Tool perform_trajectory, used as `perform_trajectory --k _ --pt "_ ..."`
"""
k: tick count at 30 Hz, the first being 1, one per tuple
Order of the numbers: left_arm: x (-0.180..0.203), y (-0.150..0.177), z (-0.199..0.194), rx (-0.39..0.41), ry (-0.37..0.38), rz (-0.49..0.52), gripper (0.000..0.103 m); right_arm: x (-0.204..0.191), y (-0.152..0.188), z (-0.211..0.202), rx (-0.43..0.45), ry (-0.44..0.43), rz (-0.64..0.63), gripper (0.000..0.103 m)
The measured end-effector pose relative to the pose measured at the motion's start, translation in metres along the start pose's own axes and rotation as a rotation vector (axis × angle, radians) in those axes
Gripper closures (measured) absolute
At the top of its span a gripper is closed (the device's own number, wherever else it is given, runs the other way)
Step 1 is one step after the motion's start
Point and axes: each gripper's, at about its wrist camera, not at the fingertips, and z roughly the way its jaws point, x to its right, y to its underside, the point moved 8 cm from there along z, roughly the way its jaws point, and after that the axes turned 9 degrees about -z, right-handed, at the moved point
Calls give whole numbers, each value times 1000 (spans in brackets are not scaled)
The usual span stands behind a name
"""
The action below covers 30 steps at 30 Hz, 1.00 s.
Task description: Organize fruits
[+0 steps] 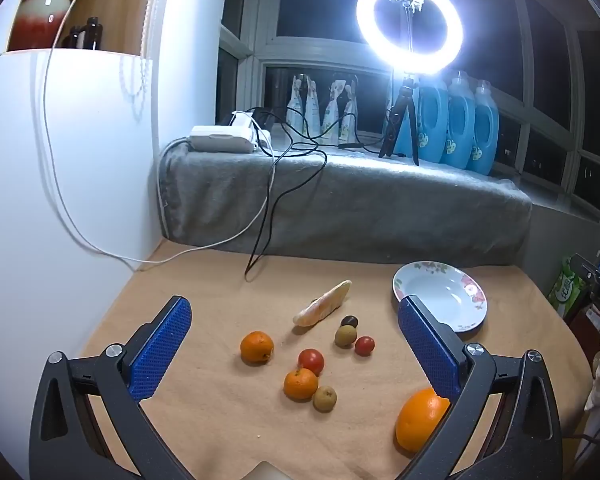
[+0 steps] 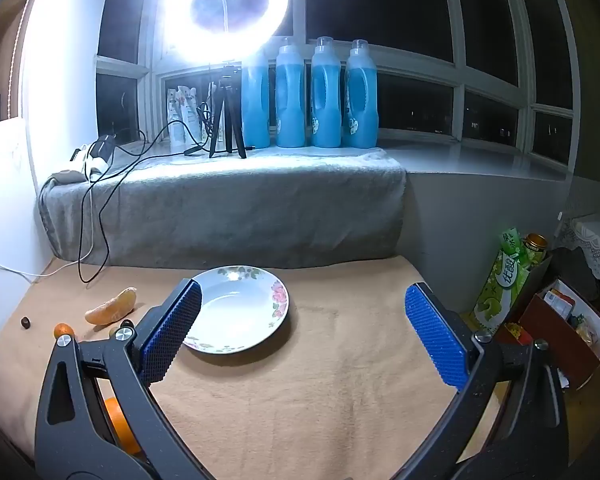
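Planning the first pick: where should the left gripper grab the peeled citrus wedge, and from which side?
Grip the peeled citrus wedge across its narrow middle, coming from above with the open left gripper turned crosswise. It lies flat, long and curved on the cloth; its tapered ends would likely slip.

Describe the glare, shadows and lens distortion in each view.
Left wrist view: the ring light is a crisp bright ring against dark windows; the fruits cast short shadows on the tan cloth; fisheye bends the window frames. Right wrist view: the ring light blooms, washing out the wall beside it, and puts a highlight on the plate.
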Motion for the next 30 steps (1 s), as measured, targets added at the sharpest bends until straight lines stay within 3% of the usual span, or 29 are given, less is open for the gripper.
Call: perform_trajectory --k 30 --pt "2 2 3 -5 8 -13 1 -4 1 2 -8 -6 -2 0"
